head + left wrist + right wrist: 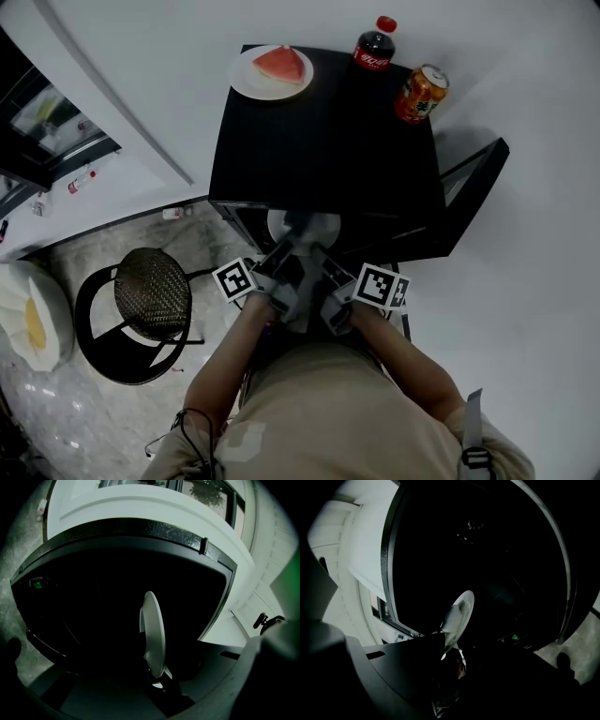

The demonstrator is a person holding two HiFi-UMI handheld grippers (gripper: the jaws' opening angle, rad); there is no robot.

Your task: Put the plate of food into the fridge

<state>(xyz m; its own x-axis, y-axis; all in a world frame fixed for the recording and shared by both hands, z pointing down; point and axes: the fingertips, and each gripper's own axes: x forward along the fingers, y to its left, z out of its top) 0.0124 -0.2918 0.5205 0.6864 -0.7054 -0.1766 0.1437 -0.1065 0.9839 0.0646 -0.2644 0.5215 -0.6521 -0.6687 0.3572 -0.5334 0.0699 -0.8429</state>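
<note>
White round plate (pixel 305 228) is at the mouth of the black mini fridge (pixel 328 141), whose door (pixel 473 173) stands open to the R, just in front of the person; it's not inside yet. L tool (pixel 284 251) is clamped on the plate's near rim. R tool (pixel 325 261) has jaws apart, pressing on nothing, w/ the plate just ahead of it, so the L hand alone carries it. Key relation: the dark cavity lies straight ahead of the plate, which looks approx level w/ its far rim leading, so the next move is prob. a straight push in by the L tool. Head view shows the plate's face from above but nothing inside the fridge. Left gripper view shows it edge-on against the black interior. Only the right gripper view shows a pale lump of food (pixel 457 612) on it. On the fridge top: second white plate w/ watermelon slice (pixel 272 70), cola bottle (pixel 375 47), orange can (pixel 422 94).
</note>
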